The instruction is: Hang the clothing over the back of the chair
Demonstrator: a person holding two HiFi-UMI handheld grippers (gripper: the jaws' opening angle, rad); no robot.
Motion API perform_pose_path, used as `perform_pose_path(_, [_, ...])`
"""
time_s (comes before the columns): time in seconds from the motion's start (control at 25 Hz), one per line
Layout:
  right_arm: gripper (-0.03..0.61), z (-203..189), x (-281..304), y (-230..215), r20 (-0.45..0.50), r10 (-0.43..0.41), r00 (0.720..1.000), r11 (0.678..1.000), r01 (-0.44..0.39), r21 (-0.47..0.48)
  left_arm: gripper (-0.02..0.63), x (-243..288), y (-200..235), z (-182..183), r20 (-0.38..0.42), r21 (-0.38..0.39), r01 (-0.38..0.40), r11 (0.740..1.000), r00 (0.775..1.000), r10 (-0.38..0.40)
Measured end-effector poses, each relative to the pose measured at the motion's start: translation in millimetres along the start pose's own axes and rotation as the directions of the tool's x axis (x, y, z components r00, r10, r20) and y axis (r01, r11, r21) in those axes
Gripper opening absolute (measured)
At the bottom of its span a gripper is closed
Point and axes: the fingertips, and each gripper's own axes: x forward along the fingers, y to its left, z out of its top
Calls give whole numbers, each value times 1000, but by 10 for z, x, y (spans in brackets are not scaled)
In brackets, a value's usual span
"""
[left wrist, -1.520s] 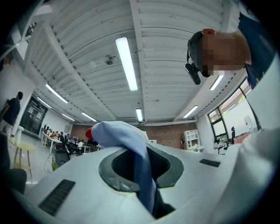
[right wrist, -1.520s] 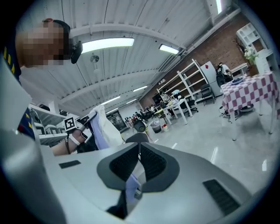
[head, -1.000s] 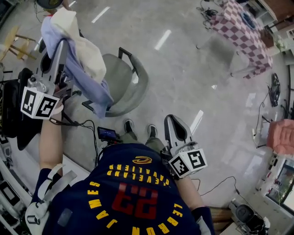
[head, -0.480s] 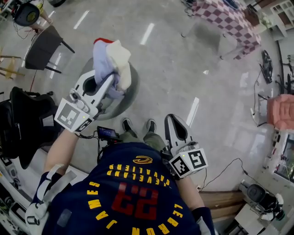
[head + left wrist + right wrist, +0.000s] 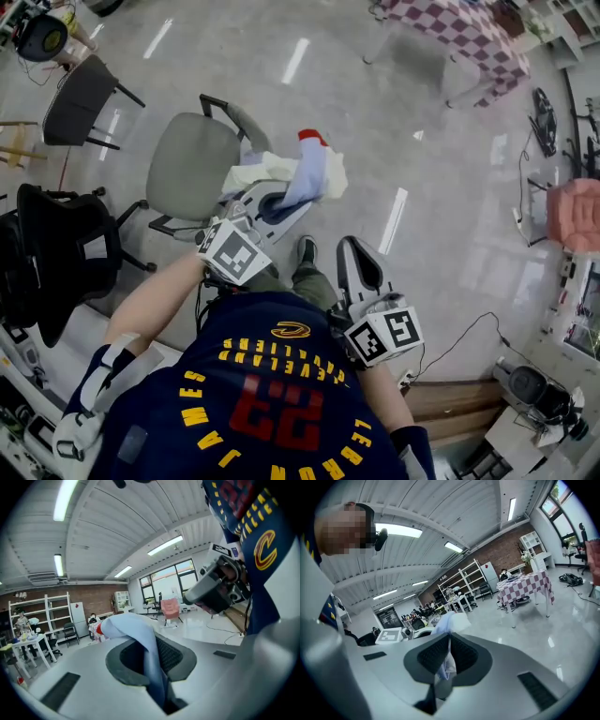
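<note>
Both grippers are closed: the left gripper [image 5: 286, 195] pinches the bunched clothing [image 5: 300, 172] just right of the chair [image 5: 187, 164]; the right gripper [image 5: 352, 246], nearer, is empty. Approach step, probably; next, lift the clothing over the chair's back, then release.

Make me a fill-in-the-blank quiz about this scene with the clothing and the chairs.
The light blue and cream clothing is pinched in the ___ claw.
The clothing's topmost trim is ___.
The padded swivel chair nearest the clothing is ___.
Missing words: left; red; grey.
</note>
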Motion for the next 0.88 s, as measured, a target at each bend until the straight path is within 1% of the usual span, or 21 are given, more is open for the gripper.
perform_pose_path(0.08, [21, -7, -35, -35, -1, 3, 1000, 1000, -3, 8, 40, 187, -226, -127, -45, 20, 48, 999, 998, -48])
perform_pose_path(0.2, [21, -34, -78, -122, -6, 6, 1000, 1000, -6, 22, 40, 415, -484, -398, -124, 33, 94, 995, 988, -90])
perform_pose_path(0.28, [21, -54, -109, -186, -12, 9, 1000, 999, -9, 31, 40, 540, -620, -611, -187, 40, 115, 993, 977, -105])
perform_pose_path(0.32, [21, -62, -127, -218, -15, 11, 1000, 999, -10, 36, 40, 598, -683, -734, -229, 42, 126, 991, 967, -113])
perform_pose_path(0.36, [21, -68, -145, -254, -17, 11, 1000, 999, -11, 40, 40, 654, -747, -874, -282, 43, 139, 989, 952, -121])
perform_pose_path(0.4, [21, -73, -164, -294, -20, 11, 1000, 999, -10, 44, 40, 708, -813, -1029, -343, 43, 155, 987, 930, -132])
perform_pose_path(0.48, [21, -84, -196, -384, -26, 7, 1000, 998, -6, 55, 40, 797, -955, -1347, -465, 44, 198, 979, 872, -155])
perform_pose_path(0.52, [21, -92, -212, -430, -28, 5, 1000, 998, -3, 60, 40, 828, -1031, -1493, -513, 44, 221, 974, 842, -168])
perform_pose_path(0.56, [21, -101, -229, -475, -31, 2, 1000, 998, 0, 64, 40, 851, -1106, -1627, -551, 43, 243, 969, 815, -180])
perform_pose_path(0.64, [21, -115, -268, -564, -32, -4, 999, 997, 6, 73, 40, 878, -1224, -1862, -601, 30, 266, 963, 775, -195])
perform_pose_path(0.68, [21, -114, -292, -611, -31, -7, 999, 997, 9, 78, 40, 886, -1256, -1963, -619, 17, 264, 964, 760, -198])
perform_pose_path(0.76, [21, -102, -337, -714, -29, -11, 1000, 996, 14, 89, 40, 900, -1268, -2130, -645, -18, 239, 971, 739, -194])
perform_pose_path(0.84, [21, -92, -363, -815, -30, -11, 1000, 995, 14, 102, 40, 915, -1244, -2228, -660, -47, 208, 977, 728, -186])
perform_pose_path(0.88, [21, -90, -367, -857, -32, -8, 999, 994, 11, 108, 40, 926, -1233, -2245, -662, -58, 195, 979, 727, -184])
